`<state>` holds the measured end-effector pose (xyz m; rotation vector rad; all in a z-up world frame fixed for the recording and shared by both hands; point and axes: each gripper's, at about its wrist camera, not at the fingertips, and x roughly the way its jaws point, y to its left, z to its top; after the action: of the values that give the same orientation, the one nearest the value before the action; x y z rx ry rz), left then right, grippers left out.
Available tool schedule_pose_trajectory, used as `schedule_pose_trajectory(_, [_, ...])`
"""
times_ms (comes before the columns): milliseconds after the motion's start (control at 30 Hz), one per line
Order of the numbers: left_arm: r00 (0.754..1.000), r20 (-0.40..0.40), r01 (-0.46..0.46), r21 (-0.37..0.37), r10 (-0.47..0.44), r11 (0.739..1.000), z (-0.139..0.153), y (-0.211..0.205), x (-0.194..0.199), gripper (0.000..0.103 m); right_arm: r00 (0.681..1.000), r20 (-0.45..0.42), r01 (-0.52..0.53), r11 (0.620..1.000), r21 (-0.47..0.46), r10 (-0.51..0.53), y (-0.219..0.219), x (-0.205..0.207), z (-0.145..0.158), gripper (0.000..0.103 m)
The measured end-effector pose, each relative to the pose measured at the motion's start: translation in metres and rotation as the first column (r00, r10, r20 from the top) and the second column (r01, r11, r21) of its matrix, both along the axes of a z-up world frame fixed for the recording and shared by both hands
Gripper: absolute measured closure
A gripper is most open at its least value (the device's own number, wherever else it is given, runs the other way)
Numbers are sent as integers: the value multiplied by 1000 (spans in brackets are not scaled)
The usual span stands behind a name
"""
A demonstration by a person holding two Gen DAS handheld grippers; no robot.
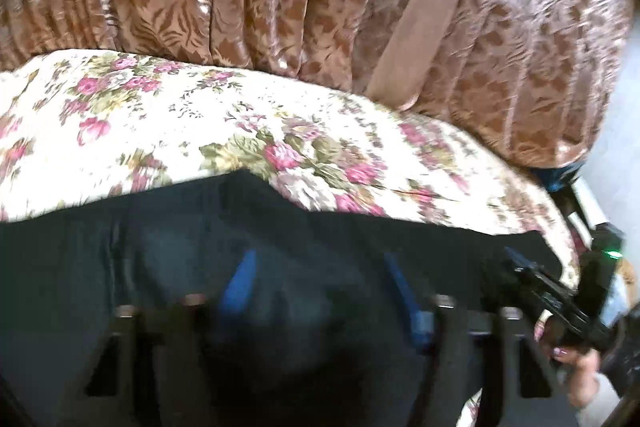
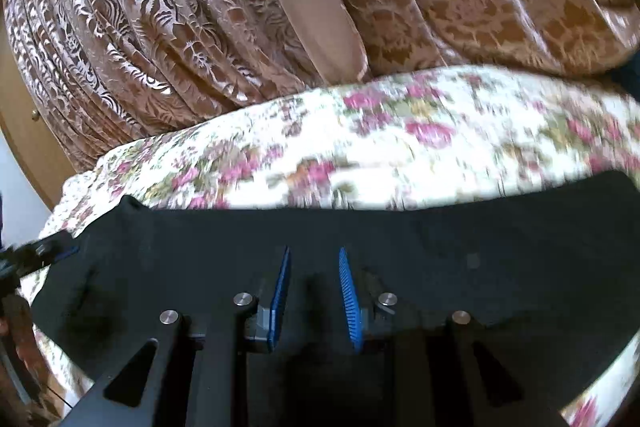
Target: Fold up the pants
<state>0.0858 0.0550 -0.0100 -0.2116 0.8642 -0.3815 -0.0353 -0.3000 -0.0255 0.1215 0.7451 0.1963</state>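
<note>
Dark, soft cloth pants lie spread across the near side of a floral-quilted bed, limp and best pinched at an edge, as left tongs and right tongs hover empty, part open above them.

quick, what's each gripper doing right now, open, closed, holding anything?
Left gripper: open above the black pants, nothing pinched.
Right gripper: open with a narrow gap, over the pants, gripping nothing visible.
</note>
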Motion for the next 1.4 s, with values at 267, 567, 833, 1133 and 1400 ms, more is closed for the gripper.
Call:
schedule_pose_trajectory(267, [995,-103,1,112,11,994,-48,-8,61,84,995,-62,-93,984,-153,84,23,47,-20,78])
schedule_pose_trajectory(567, [999,15,-47,38,46,998,-62,5,71,87,996,-54,-69,994,-87,64,14,44,-42,78])
schedule_pose_trajectory(833, [998,6,-58,-40,58,998,-67,18,50,87,996,-47,-70,998,-4,69,4,45,-44,78])
schedule_pose_trajectory(1133, [997,14,-76,-136,79,988,-74,35,16,86,999,-48,-7,996,92,12,-12,26,-38,78])
schedule_pose_trajectory(1400, [997,73,-10,-119,18,993,-67,25,6,55,994,-35,107,989,99,-104,-57,-16,-29,77])
